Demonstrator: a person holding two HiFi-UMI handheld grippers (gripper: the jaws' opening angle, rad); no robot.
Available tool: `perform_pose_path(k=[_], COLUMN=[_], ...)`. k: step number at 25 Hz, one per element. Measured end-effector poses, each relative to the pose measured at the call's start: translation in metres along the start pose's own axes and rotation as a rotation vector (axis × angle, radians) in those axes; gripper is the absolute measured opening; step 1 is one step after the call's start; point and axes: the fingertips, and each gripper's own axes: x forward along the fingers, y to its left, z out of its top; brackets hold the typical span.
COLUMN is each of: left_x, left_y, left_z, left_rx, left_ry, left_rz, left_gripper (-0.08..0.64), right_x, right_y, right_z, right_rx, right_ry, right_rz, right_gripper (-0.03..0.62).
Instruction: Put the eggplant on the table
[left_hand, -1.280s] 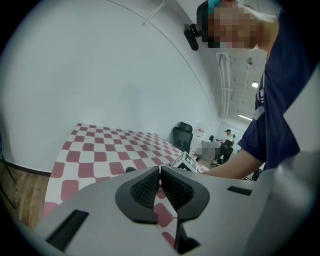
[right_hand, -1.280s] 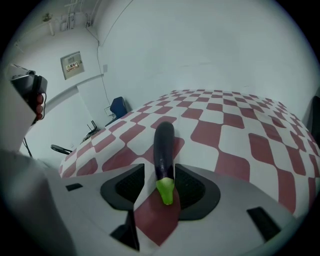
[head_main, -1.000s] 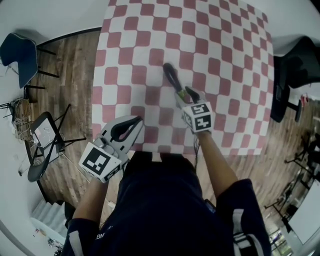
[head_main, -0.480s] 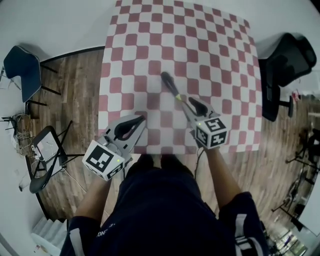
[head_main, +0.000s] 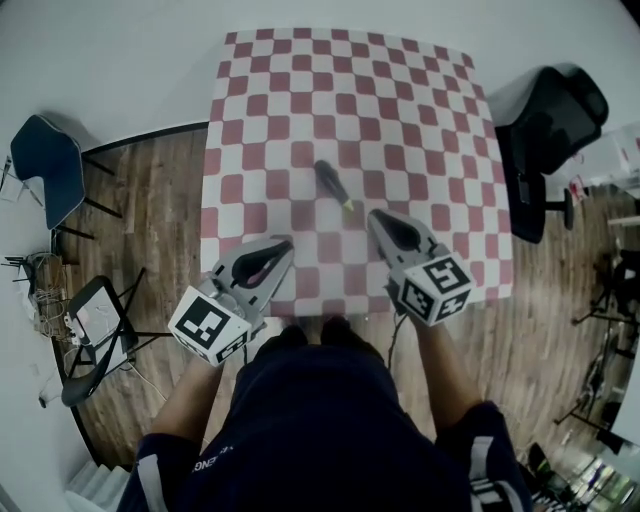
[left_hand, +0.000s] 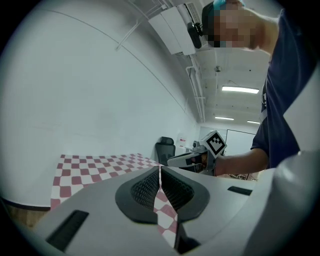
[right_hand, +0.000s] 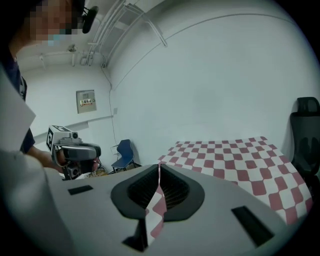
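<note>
A slim dark eggplant (head_main: 331, 185) lies on the counter (head_main: 420, 120), which is covered by a red and white checked cloth. It sits near the middle of the cloth, a little toward the near edge, and lies on a slant, with its far end pointing left and its near end pointing right. That near end shows a small pale green tip, probably the stem, though the head view is too soft to be sure. Nothing touches the eggplant. The right gripper (head_main: 378, 220) hangs over the near part of the counter, just near and right of the eggplant and clear of it, with its tip aimed toward the far left. Its jaws are closing and have almost met, leaving only a thin slit, and nothing is between them. The left gripper (head_main: 283, 246) is over the near left part of the cloth, well apart from the eggplant, pointing far and right. Its jaws are pressed together and hold nothing. Each gripper view shows the other gripper off to one side, above the checked cloth. The person in a dark blue shirt (head_main: 320, 420) stands at the near edge of the counter. A blue chair (head_main: 42, 150) stands on the wood floor (head_main: 150, 200) to the left. A black office chair (head_main: 555, 105) stands at the far right corner.
</note>
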Motion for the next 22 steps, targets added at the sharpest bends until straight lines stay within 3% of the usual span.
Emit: perform_pose_path(k=[8,22], left_x=[0.003,0.010], left_y=[-0.017,-0.028], left_z=[0.015,0.018], left_rx=[0.043,0.052], left_ry=[-0.021,-0.025], left_rz=[-0.053,-0.089], left_gripper=[0.035,0.035], right_x=[-0.043,-0.056], right_y=[0.030,0.045], right_z=[0.036,0.043], right_rx=[0.001,-0.022], right_ry=[-0.135,-0.152], right_rz=[0.035,0.030], right_gripper=[0.017,0.015])
